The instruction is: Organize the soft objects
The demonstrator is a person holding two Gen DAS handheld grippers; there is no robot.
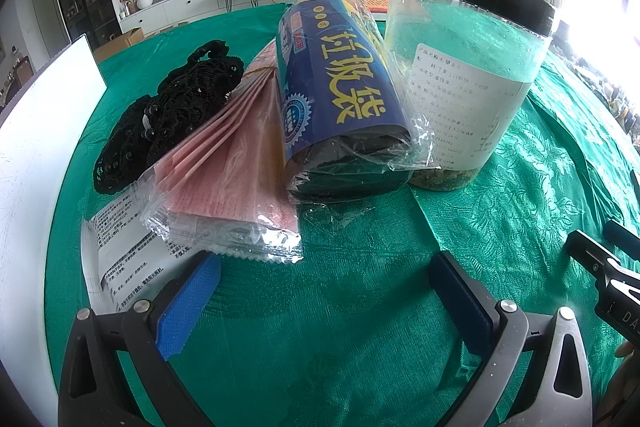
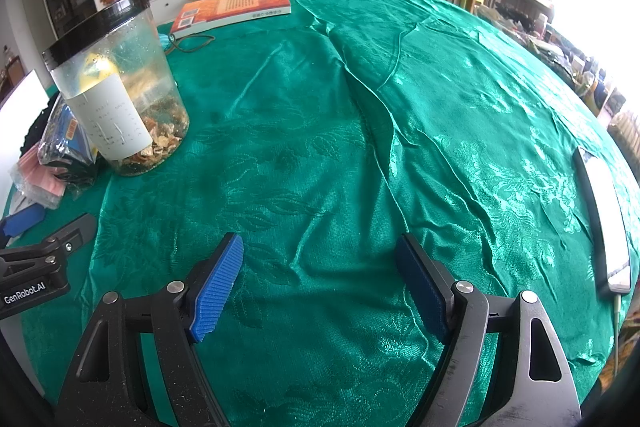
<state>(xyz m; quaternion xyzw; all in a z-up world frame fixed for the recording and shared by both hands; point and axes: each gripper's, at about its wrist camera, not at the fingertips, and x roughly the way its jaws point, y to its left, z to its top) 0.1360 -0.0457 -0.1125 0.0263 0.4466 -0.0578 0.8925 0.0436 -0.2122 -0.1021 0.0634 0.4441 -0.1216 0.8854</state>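
In the left wrist view a black crocheted pouch [image 1: 176,115], a clear pack of pink cloths [image 1: 236,171] and a blue-labelled roll of rubbish bags in plastic wrap [image 1: 340,99] lie side by side on the green tablecloth [image 1: 360,307]. My left gripper [image 1: 326,291] is open and empty, just in front of the pink pack. My right gripper [image 2: 320,279] is open and empty over bare cloth; the pink pack [image 2: 38,179] and the roll [image 2: 68,143] show at its far left.
A clear jar with a black lid [image 1: 468,67] stands right of the roll, also in the right wrist view [image 2: 120,87]. A white board [image 1: 36,147] stands at the left. An orange book [image 2: 236,9] lies at the back. A phone [image 2: 604,223] lies at the right.
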